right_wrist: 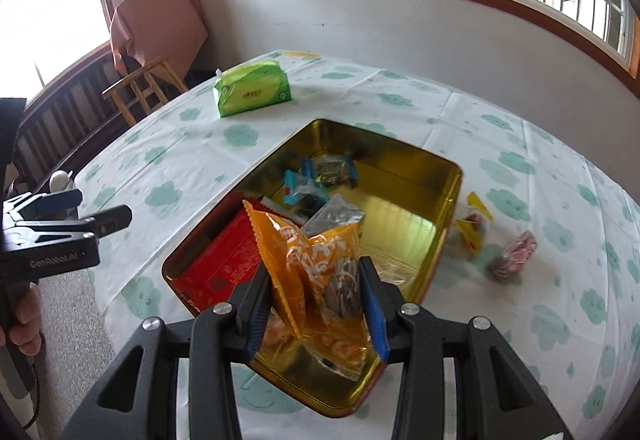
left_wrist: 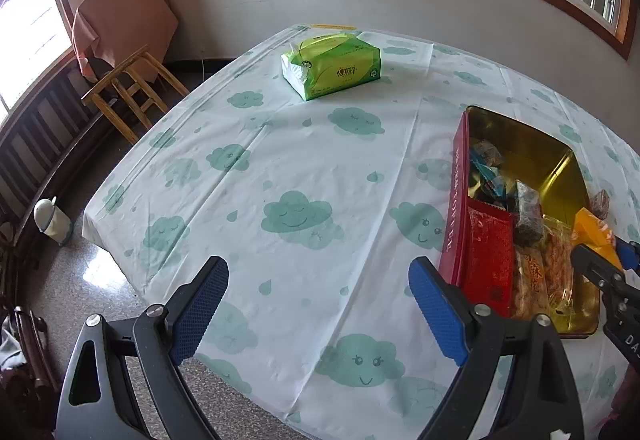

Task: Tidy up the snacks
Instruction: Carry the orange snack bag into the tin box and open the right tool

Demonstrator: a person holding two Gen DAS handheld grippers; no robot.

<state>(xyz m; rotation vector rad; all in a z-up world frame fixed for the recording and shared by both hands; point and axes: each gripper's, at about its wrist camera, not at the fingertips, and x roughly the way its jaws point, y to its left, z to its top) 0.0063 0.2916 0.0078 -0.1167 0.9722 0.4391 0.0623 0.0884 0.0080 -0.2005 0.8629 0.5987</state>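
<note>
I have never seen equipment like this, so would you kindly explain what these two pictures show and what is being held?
A person holds one hand-held gripping tool in each hand, and each tool carries a camera looking along its fingers.

The left view shows the left tool open and empty above the cloud-print tablecloth.

The right view shows the right tool clamping an orange snack bag above the gold-lined tin, which already holds several snacks.

A green tissue pack sits farther back, and a few wrapped snacks lie beside the tin.
</note>
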